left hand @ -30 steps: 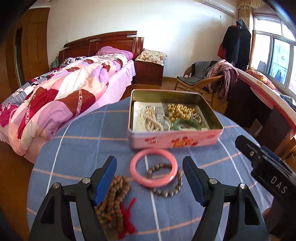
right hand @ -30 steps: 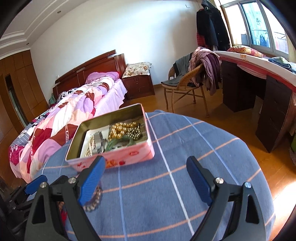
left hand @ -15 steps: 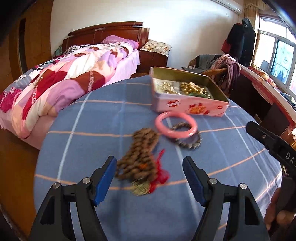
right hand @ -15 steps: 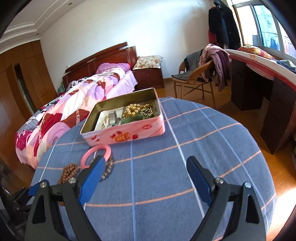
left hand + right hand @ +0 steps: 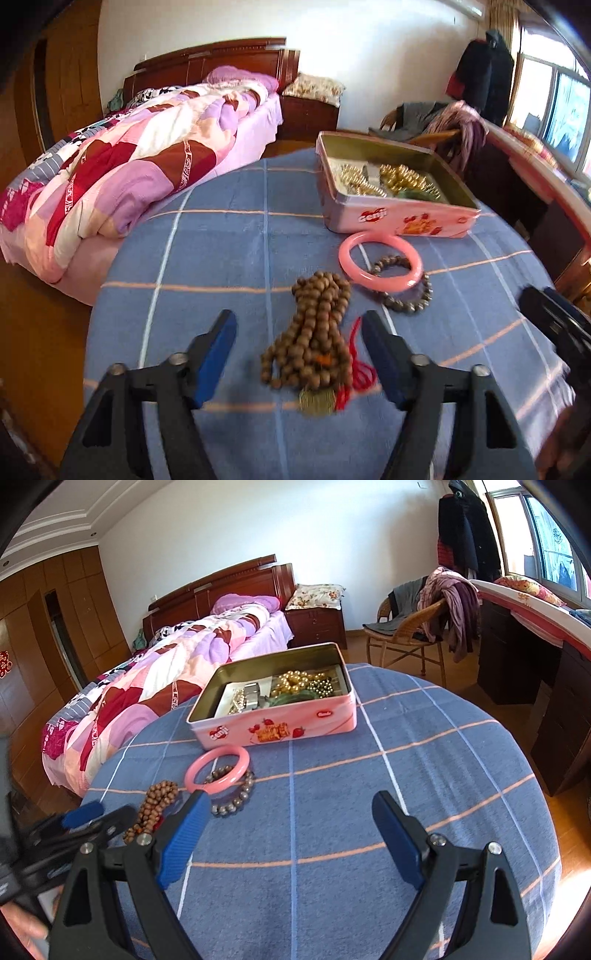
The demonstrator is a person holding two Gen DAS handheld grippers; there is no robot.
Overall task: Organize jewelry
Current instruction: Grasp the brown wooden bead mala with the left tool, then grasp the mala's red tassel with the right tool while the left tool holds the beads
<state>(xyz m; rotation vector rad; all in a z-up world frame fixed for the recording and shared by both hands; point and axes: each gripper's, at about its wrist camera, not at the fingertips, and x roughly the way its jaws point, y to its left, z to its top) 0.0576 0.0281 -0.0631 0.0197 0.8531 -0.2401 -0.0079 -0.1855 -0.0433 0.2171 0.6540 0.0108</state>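
Note:
A brown wooden bead string with a red tassel (image 5: pixel 314 347) lies on the blue checked tablecloth, between the fingers of my open, empty left gripper (image 5: pixel 299 345). Beyond it a pink bangle (image 5: pixel 380 264) overlaps a dark bead bracelet (image 5: pixel 410 295). An open pink tin (image 5: pixel 391 218) holds gold beads and other jewelry. In the right wrist view my right gripper (image 5: pixel 291 829) is open and empty above bare cloth, with the wooden beads (image 5: pixel 155 805), bangle (image 5: pixel 218 766), bracelet (image 5: pixel 236 797) and tin (image 5: pixel 277 727) to its front left. The left gripper (image 5: pixel 83 818) shows at the left edge.
The round table (image 5: pixel 406 775) ends close on all sides. A bed with a pink quilt (image 5: pixel 129 155) stands at the left. A wicker chair with clothes (image 5: pixel 424 627) and a dark desk (image 5: pixel 535 657) stand at the right.
My left gripper has pulled back and to the left, so the wooden beads now lie between its fingers. My right gripper has also drawn back from the tin. Both stay open.

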